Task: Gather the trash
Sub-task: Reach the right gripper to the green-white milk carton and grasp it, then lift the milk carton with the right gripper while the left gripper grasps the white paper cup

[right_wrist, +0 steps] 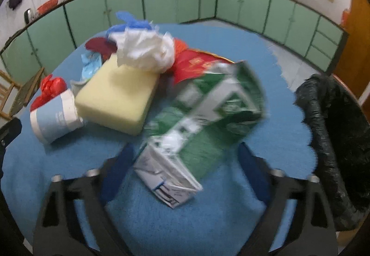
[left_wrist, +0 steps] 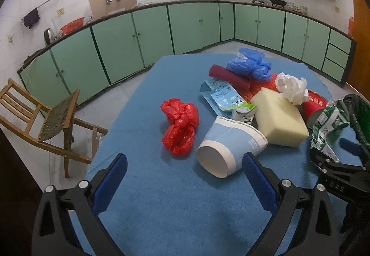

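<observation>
Trash lies on a blue-covered table (left_wrist: 161, 209). My left gripper (left_wrist: 185, 172) is open and empty, its right finger just before a tipped blue-and-white paper cup (left_wrist: 229, 147). A red plastic bag (left_wrist: 180, 126) lies left of the cup. Behind are a yellow sponge block (left_wrist: 279, 119), a white crumpled bag (left_wrist: 292, 88), a blue milk carton (left_wrist: 222, 96) and a blue plastic bag (left_wrist: 252, 64). My right gripper (right_wrist: 185, 156) has a crushed green-and-white carton (right_wrist: 203, 122) between its wide-spread fingers; the carton is blurred. The carton also shows in the left wrist view (left_wrist: 328, 126).
A black trash bag (right_wrist: 335, 135) lines a bin at the table's right edge. A red box (right_wrist: 196, 64) and a dark red roll (left_wrist: 229, 77) lie in the pile. A wooden chair (left_wrist: 50, 122) stands left of the table. Green cabinets (left_wrist: 196, 25) line the walls.
</observation>
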